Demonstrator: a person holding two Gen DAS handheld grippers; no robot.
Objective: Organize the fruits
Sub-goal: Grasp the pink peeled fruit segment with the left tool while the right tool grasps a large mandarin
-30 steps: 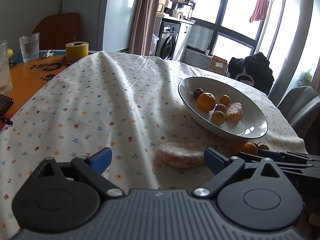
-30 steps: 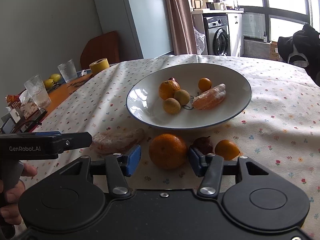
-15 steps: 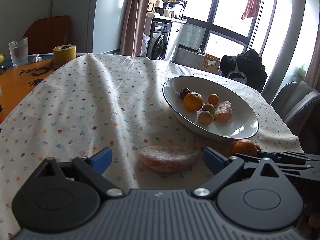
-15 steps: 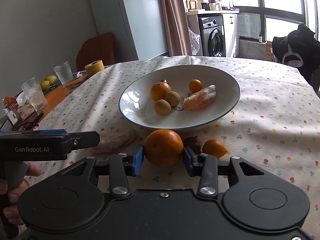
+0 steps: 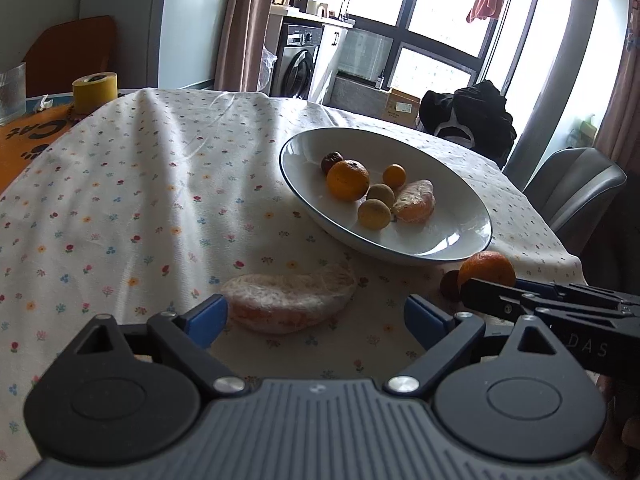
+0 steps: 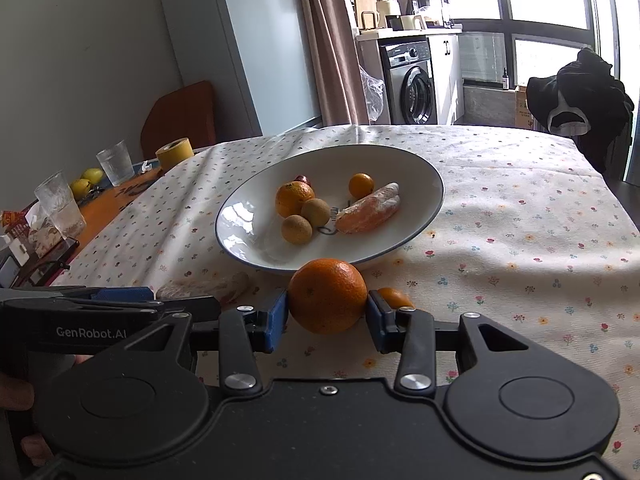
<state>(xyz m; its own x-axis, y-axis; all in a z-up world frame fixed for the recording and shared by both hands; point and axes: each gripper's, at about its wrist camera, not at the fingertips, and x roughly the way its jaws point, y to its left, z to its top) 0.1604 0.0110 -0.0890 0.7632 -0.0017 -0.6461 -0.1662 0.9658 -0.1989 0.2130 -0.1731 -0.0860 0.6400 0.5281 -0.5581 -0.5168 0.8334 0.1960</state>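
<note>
Since a second ago, the right gripper (image 6: pixel 327 314) has narrowed from a loose straddle to a firm pinch: its blue pads now press both sides of the large orange (image 6: pixel 327 295), which sits just in front of the bowl's near rim. The left gripper (image 5: pixel 316 314) has come forward too, so that the peeled citrus segment (image 5: pixel 289 302) now lies between its wide-spread fingers, with one pad almost at the segment's end and the other well clear of it; it grips nothing.

Judging by the layout, the sorting is about half done. Nearest, on the flowered tablecloth (image 5: pixel 140 184), three or four fruits are not yet in: the gripped orange, the segment, a small orange fruit (image 6: pixel 394 298) behind the right pad, and a dark round fruit (image 5: pixel 450 285). Farther back, the white bowl (image 6: pixel 434 184) already holds an orange, a small orange fruit, two tan round fruits, a dark one and another peeled segment.

The right wrist view shows the pinch on the orange plainly, and the small fruit tucked behind it; the left wrist view shows only the orange's top above the right gripper's body. The left view alone shows the dark fruit on the cloth, hidden in the other. Far off, a yellow tape roll (image 5: pixel 95 87) stands at the cloth's edge.
</note>
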